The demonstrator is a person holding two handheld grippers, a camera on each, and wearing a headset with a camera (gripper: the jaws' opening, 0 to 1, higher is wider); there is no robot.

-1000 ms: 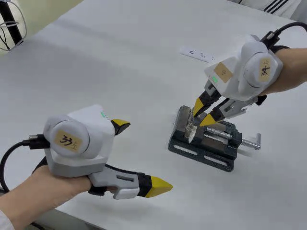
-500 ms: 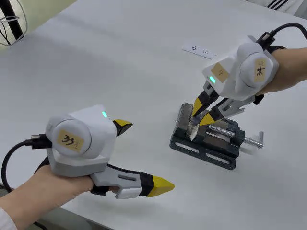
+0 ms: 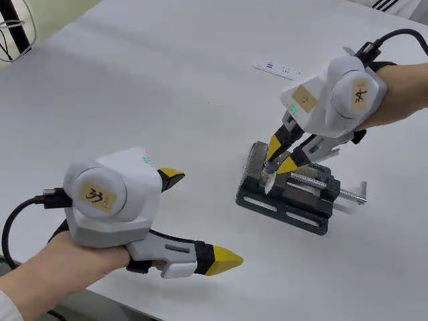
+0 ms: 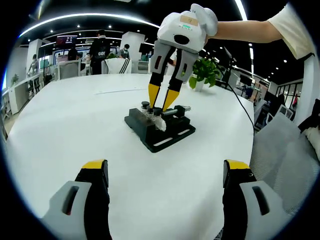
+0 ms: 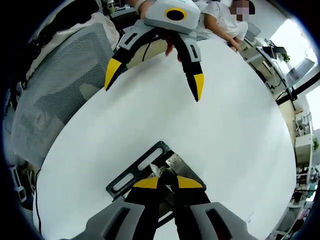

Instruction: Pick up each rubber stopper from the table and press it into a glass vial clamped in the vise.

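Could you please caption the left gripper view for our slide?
The open left gripper faces the right gripper, whose tips reach down into the black vise on the white table.

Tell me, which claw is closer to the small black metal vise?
The right claw: its yellow tips are down at the top of the black metal vise. The left claw hangs wide open over the white table, well apart from it.

Three cameras, one shared vise (image 3: 284, 194)
Head view looks forward and down over the table (image 3: 167, 87) from above; left gripper view faces the vise low across the tabletop, well back; right gripper view looks steeply down, close above it
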